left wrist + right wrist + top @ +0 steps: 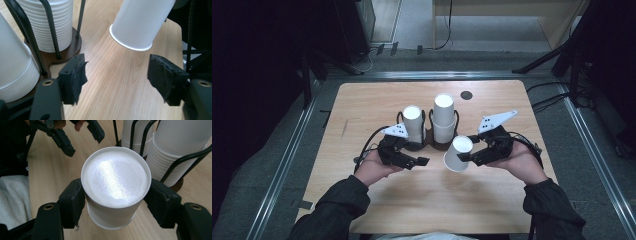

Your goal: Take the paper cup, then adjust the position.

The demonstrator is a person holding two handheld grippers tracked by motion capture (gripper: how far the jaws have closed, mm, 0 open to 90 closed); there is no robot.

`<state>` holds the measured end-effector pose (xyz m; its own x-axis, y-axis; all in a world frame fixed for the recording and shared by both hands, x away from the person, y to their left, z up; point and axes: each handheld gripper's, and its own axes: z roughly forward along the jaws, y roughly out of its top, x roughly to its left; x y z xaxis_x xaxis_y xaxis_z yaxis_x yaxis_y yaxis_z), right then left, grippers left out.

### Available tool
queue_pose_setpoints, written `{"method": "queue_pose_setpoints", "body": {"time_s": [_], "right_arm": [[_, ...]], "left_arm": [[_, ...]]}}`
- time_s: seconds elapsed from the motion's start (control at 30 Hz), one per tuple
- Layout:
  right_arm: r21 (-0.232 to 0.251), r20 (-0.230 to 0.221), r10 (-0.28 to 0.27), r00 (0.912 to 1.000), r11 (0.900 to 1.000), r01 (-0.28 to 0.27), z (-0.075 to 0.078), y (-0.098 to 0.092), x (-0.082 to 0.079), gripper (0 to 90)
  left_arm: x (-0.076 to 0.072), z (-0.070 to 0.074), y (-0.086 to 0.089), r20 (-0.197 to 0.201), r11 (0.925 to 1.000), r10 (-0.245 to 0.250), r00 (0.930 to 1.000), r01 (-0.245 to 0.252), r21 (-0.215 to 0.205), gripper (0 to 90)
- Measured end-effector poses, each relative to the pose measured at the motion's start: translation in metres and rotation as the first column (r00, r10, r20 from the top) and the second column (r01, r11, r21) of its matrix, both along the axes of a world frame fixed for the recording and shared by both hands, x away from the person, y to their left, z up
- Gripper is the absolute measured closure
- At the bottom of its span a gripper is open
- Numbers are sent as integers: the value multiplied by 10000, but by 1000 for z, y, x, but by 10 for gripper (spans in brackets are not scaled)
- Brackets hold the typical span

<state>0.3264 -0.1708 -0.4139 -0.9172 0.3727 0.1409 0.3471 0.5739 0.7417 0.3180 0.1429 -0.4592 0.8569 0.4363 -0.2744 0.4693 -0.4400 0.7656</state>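
We hold a single white paper cup (459, 153) in the right gripper (463, 157), above the desk (377, 100) and just in front of the wire cup holder (430, 142) with its two stacks of cups. In the right gripper view, both pads press on the cup's (115, 185) side wall just below its closed base, which faces the camera. The grip is firm and the cup is clear of the desk surface.

The left gripper (424, 161) is open and holds nothing. In the left gripper view its jaws stand wide apart over bare wood, with no object between them.

The relation that governs the next move is the lie of the cup relative to the left gripper. In the left gripper view the cup (140, 22) hangs ahead of and above the jaws, tilted, with its rolled rim (130, 45) turned down towards them. Its long axis runs from that rim up and away towards the right gripper. In the high view the cup lies just to the right of the left gripper, near it but not touching.

We judge the left gripper to be the free tool nearest the rim. If the cup is to pass across, the left jaws should travel towards the rim end and straddle the wall. If it is to be set down, the right hand should level the rim first.
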Motion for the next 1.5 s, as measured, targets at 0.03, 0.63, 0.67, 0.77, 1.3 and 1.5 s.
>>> {"method": "queue_pose_setpoints", "body": {"time_s": [0.03,0.63,0.67,0.77,1.3,1.5], "right_arm": [[-39,-35,-3,10000,10000,3,-2,0,0,343],[207,-283,549,9981,9983,-544,-29,17,-3,343],[215,-296,572,9979,9982,-565,-30,18,-3,343],[336,-305,621,9976,9976,-611,-30,22,-1,343],[708,-475,847,9953,9942,-813,-27,33,0,343],[868,-519,1044,9932,9912,-997,-23,43,0,343]], "left_arm": [[1,0,2,-4,10000,-39,10000,39,0,277],[3,-9,22,-305,9977,-511,9982,496,-469,176],[3,-9,22,-279,9978,-476,9985,463,-466,176],[1,-9,22,-209,9982,-412,9989,403,-440,179],[-6,-13,11,-306,9945,-887,9956,868,-581,185],[-10,-16,2,-166,9932,-1045,9944,1035,-535,185]]}}
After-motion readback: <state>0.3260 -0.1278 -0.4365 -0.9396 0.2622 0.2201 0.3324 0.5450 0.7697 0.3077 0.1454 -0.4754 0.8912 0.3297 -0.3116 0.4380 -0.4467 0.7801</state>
